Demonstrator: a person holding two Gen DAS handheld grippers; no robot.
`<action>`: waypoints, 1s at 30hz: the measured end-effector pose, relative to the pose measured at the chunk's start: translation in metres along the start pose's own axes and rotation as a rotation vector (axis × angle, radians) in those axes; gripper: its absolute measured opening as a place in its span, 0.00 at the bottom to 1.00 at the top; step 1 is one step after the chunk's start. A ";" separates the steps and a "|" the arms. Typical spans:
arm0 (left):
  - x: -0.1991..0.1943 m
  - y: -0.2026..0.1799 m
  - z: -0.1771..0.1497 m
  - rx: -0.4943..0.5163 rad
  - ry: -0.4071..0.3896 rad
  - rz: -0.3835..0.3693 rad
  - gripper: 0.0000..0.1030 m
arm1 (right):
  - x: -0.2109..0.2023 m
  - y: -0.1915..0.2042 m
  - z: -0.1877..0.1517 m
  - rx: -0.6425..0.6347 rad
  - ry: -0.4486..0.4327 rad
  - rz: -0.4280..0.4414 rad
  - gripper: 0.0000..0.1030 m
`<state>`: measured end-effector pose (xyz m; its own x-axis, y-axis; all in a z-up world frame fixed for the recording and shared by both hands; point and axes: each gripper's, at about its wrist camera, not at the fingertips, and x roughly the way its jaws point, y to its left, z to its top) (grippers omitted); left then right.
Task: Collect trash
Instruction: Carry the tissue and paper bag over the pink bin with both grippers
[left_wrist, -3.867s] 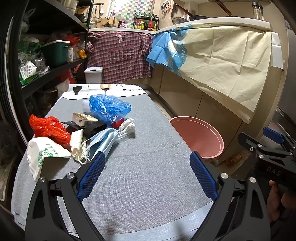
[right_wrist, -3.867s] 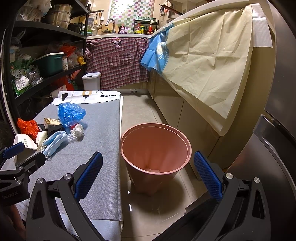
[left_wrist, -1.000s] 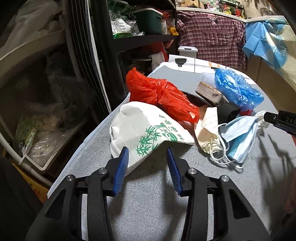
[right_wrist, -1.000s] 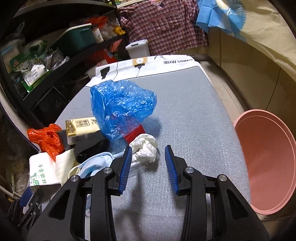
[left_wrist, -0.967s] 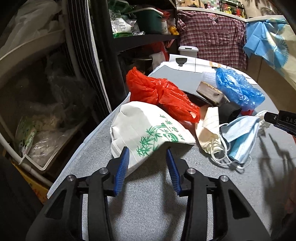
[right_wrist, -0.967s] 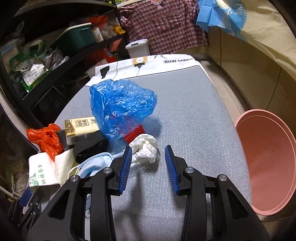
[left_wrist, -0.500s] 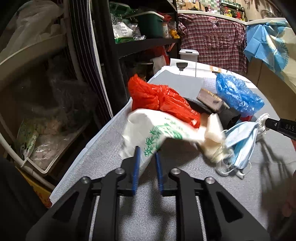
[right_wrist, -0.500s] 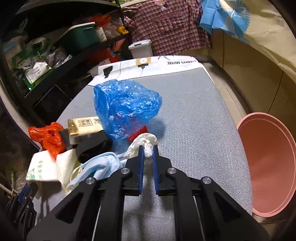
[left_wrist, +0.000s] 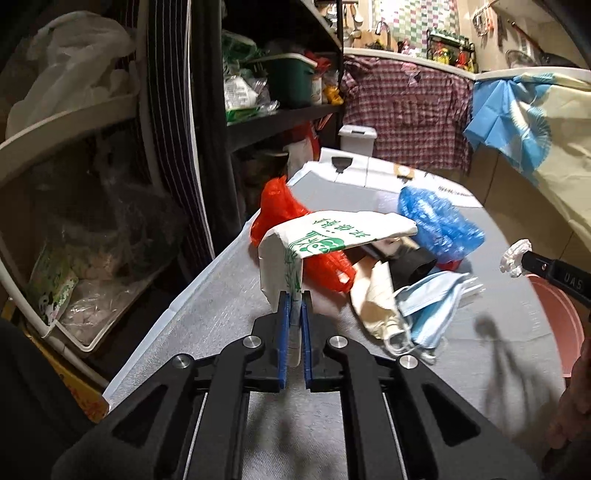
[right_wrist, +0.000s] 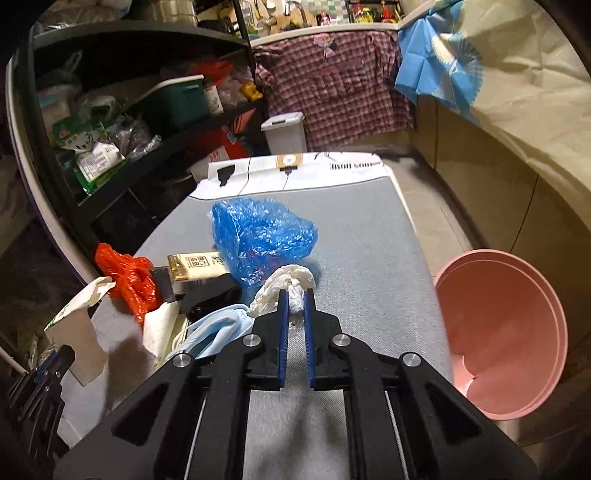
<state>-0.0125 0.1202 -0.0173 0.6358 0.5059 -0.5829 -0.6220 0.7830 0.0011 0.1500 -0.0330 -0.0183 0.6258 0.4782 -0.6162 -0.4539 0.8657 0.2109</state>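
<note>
While each claw pinches, paper bag (left_wrist: 295, 254) and tissue (right_wrist: 291, 284) hang lifted.

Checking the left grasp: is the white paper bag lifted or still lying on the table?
Lifted: the left gripper pinches the white paper bag, which hangs above the table.

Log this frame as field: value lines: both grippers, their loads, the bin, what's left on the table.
left gripper: shut on white paper bag, lifted off the table
right gripper: shut on crumpled tissue
bin: pink bin on the floor at the table's right edge; contents unclear
table: grey mat
left on table: blue plastic bag, red plastic bag, small carton, blue face masks
</note>
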 end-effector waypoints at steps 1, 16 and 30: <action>-0.003 -0.001 0.000 0.001 -0.005 -0.010 0.06 | -0.006 -0.002 0.000 0.000 -0.007 -0.002 0.08; -0.040 -0.017 0.001 0.034 -0.037 -0.184 0.06 | -0.084 -0.023 0.004 0.008 -0.086 -0.055 0.08; -0.071 -0.053 0.011 0.124 -0.048 -0.329 0.06 | -0.136 -0.073 0.013 0.034 -0.159 -0.132 0.08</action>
<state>-0.0191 0.0469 0.0328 0.8156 0.2330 -0.5295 -0.3216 0.9435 -0.0801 0.1059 -0.1592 0.0596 0.7719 0.3757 -0.5128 -0.3415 0.9255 0.1639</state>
